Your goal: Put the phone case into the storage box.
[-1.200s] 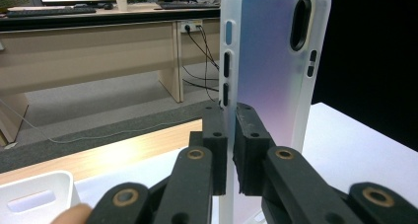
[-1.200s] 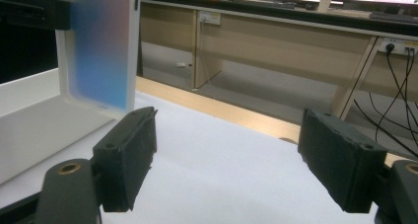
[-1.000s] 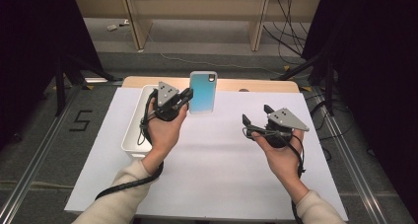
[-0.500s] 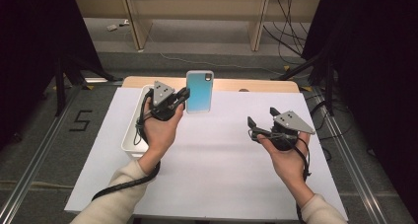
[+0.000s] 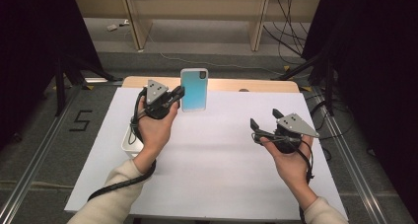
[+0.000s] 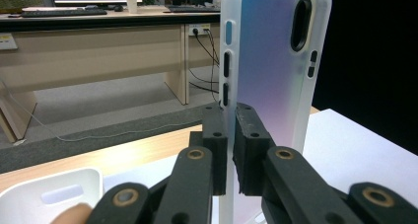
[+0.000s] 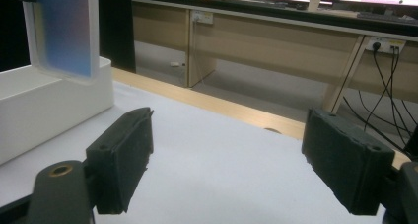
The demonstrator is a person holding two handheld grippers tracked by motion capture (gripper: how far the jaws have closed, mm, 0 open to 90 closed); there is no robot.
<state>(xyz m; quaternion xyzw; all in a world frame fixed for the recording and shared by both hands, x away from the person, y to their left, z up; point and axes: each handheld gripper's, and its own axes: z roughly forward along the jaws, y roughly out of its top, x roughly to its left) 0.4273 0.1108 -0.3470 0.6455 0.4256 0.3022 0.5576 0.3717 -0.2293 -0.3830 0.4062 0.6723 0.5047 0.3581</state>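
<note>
the left hand-held gripper (image 5: 177,93) is clamped on the upright phone case (image 5: 193,90). the right hand-held gripper (image 5: 264,119) hangs above the counter (image 5: 222,155), jaws apart.

The right gripper (image 7: 224,165) held its jaws wide apart above the white table sheet (image 7: 217,160); a blue phone case (image 7: 64,29) stood upright over a white tray (image 7: 44,103) at the left.

A wooden table (image 5: 226,84) carries a white sheet (image 5: 217,155) and white tray (image 5: 129,144).
</note>
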